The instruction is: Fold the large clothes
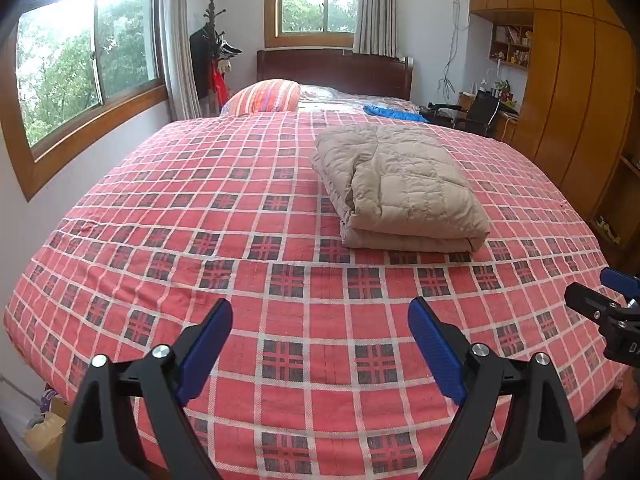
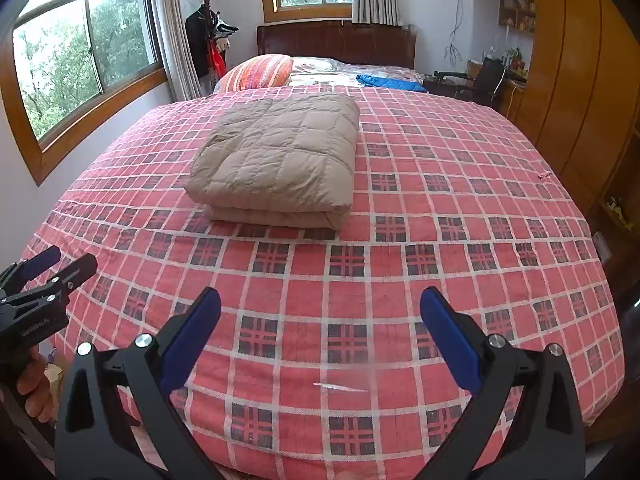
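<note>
A beige quilted garment lies folded into a thick rectangular stack on the red plaid bed, past the middle. My left gripper hovers open over the bed's near edge, well short of the stack, with nothing between its blue pads. My right gripper is also open and empty, held at a similar distance from the stack. The right gripper shows at the right edge of the left wrist view. The left gripper shows at the left edge of the right wrist view, held by a hand.
A striped pillow and a blue cloth lie near the dark headboard. Windows line the left wall, with a coat rack in the corner. A wooden wardrobe and a cluttered desk stand to the right.
</note>
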Tool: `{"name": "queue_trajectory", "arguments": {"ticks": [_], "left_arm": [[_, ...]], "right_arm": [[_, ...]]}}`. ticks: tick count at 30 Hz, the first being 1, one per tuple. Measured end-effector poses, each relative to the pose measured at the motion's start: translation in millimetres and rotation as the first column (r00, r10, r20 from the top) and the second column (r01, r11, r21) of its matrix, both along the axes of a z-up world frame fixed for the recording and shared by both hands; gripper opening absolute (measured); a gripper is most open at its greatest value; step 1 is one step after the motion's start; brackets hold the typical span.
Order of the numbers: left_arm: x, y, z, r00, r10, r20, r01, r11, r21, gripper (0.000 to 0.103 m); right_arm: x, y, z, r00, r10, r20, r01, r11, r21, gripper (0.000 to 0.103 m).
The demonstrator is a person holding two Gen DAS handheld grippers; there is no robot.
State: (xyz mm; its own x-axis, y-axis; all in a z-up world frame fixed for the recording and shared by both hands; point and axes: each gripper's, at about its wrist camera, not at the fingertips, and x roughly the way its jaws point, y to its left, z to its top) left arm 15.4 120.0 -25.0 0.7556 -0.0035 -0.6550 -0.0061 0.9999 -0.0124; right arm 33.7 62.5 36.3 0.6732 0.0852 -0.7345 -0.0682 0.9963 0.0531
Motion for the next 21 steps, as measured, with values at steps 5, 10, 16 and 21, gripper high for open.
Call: {"name": "queue_trajectory", "arguments": {"ticks": [5, 10, 16, 21], "left_arm": [[-1.7, -1.2, -0.9, 1.0, 0.0, -0.003, 0.0, 1.0, 0.0, 0.09], [-2.5, -2.2, -1.0, 1.0, -0.001, -0.002, 0.001, 1.0, 0.0, 0.09], [-3.0, -3.7, -0.6, 1.0, -0.003, 0.003, 0.003, 1.0, 0.007, 0.09], [-3.0, -4.1, -0.7, 1.0, -0.003, 0.003, 0.003, 1.0, 0.006, 0.09]], "right_arm": [[-3.3, -0.1, 0.6, 1.0, 0.001, 0.003, -0.001, 1.0, 0.005, 0.099], [-5.6, 0.2, 1.2, 1.0, 0.014, 0.002, -0.014, 1.0, 0.024, 0.099], [-6.5, 0.8, 1.0, 1.0, 0.007, 0.002, -0.007, 1.0, 0.019, 0.099], [-6.2, 0.0, 0.8, 1.0, 0.003, -0.001, -0.003, 1.0, 0.017, 0.099]]}}
